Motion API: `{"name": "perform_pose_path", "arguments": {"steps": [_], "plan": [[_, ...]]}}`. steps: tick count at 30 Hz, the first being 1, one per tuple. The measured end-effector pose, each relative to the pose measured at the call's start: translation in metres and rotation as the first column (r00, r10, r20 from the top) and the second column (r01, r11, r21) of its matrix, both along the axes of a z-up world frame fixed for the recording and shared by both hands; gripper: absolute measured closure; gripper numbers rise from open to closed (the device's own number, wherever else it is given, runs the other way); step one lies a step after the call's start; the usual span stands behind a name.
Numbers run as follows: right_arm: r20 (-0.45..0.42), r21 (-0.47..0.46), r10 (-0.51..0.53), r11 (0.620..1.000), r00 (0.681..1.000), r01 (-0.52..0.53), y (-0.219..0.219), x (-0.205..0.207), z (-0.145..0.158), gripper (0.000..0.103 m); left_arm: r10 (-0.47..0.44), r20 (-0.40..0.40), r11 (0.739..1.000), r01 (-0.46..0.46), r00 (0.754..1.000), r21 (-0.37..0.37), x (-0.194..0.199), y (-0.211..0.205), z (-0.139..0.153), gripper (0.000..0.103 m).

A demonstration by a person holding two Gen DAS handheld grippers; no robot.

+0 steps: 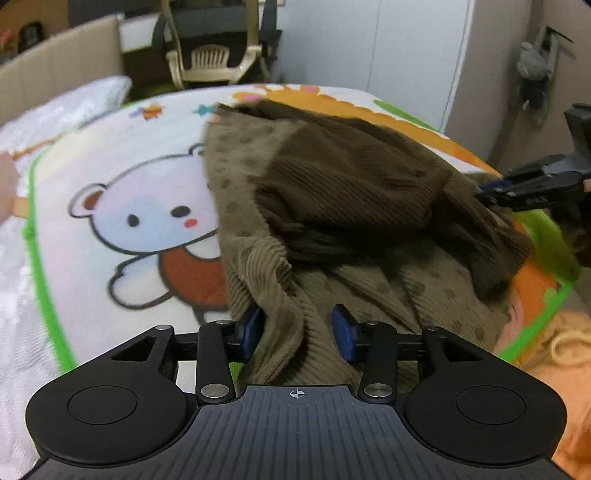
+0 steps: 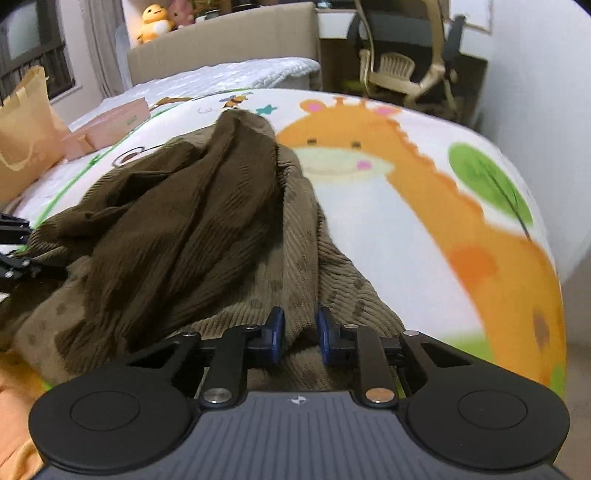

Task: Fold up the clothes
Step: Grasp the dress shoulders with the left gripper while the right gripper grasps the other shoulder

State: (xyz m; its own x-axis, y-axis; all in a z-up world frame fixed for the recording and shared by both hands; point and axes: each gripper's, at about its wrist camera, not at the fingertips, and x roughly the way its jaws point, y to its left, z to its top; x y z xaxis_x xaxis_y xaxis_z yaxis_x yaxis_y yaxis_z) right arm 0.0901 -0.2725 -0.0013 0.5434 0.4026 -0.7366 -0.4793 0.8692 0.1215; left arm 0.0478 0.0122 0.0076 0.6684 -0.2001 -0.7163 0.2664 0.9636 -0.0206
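Brown ribbed corduroy garment with darker dots lies in a rumpled heap on the bed, on top of a white cartoon-print blanket, nearer the bed's near edge than its headboard end. A darker brown layer is bunched on top of a lighter olive layer.

Left gripper: blue-padded jaws partly closed, pinching a vertical fold of the olive fabric at the near edge of the heap; cloth fills the gap between the pads.

Right gripper: jaws narrow, pinching a ridge of the same olive corduroy at the near edge; fabric runs between both pads. In the left wrist view the right gripper shows at the right side, its tips against the garment's right edge.

Blanket print: white bear on the side left of the garment, orange giraffe and green tree on the right side.

Far end of bed: white textured bedding, beige upholstered headboard, yellow plush duck on top of it. Pink flat box and tan paper bag at the bed's left edge. Beige plastic chair beyond the bed's far corner.
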Motion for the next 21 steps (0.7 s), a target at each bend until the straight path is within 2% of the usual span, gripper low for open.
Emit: {"name": "perform_pose_path", "arguments": {"steps": [2,4,6,8,9,10,12,14,15,17,18,19,20,21], "plan": [[0.01,-0.029,0.023,0.999,1.0,-0.023,0.001,-0.018,0.003,0.084,0.007,0.046,1.0,-0.008,0.999,0.016,-0.012,0.0,0.014,0.048],[0.053,-0.024,0.005,1.0,0.999,-0.004,-0.005,-0.027,0.016,0.083,0.006,0.098,0.999,-0.009,0.995,0.033,-0.023,-0.001,0.029,0.026],[0.134,0.014,-0.034,0.999,0.99,0.033,-0.012,-0.032,0.036,0.078,-0.038,0.164,0.998,0.029,0.986,0.062,-0.03,-0.009,0.043,0.015],[0.184,0.071,-0.02,0.997,0.983,0.007,-0.009,-0.038,0.054,0.057,-0.108,0.198,0.991,0.089,0.974,0.102,-0.033,-0.028,0.045,0.011],[0.189,0.1,0.009,0.995,0.982,-0.028,-0.005,-0.041,0.059,0.039,-0.145,0.209,0.985,0.121,0.967,0.123,-0.034,-0.038,0.044,0.01],[0.194,0.129,0.037,0.99,0.98,-0.063,0.0,-0.044,0.064,0.03,-0.181,0.211,0.977,0.151,0.961,0.153,-0.032,-0.049,0.04,0.01],[0.155,0.129,0.145,0.978,0.977,-0.166,0.025,-0.045,0.056,0.028,-0.252,0.189,0.951,0.207,0.949,0.231,-0.02,-0.071,0.022,0.01],[0.102,0.061,0.245,0.966,0.964,-0.252,0.054,-0.044,0.035,0.028,-0.306,0.167,0.92,0.246,0.937,0.306,-0.007,-0.091,0.005,0.01],[0.091,0.017,0.272,0.961,0.958,-0.275,0.065,-0.043,0.024,0.029,-0.309,0.165,0.909,0.24,0.937,0.342,0.001,-0.096,-0.002,0.011],[0.074,-0.034,0.295,0.955,0.953,-0.293,0.078,-0.035,0.006,0.047,-0.299,0.175,0.899,0.215,0.938,0.382,0.018,-0.101,-0.012,0.013],[0.063,-0.021,0.298,0.954,0.952,-0.298,0.079,-0.028,0.004,0.066,-0.291,0.179,0.904,0.209,0.94,0.373,0.026,-0.1,-0.014,0.02],[0.07,-0.022,0.294,0.956,0.953,-0.293,0.079,-0.02,0.007,0.081,-0.287,0.177,0.911,0.212,0.941,0.353,0.033,-0.099,-0.014,0.038],[0.08,-0.026,0.288,0.958,0.954,-0.287,0.079,-0.011,0.011,0.088,-0.288,0.17,0.921,0.224,0.942,0.32,0.041,-0.098,-0.013,0.048],[0.111,-0.048,0.275,0.961,0.955,-0.271,0.078,-0.002,0.017,0.092,-0.286,0.172,0.928,0.229,0.943,0.293,0.048,-0.094,-0.01,0.063]]}}
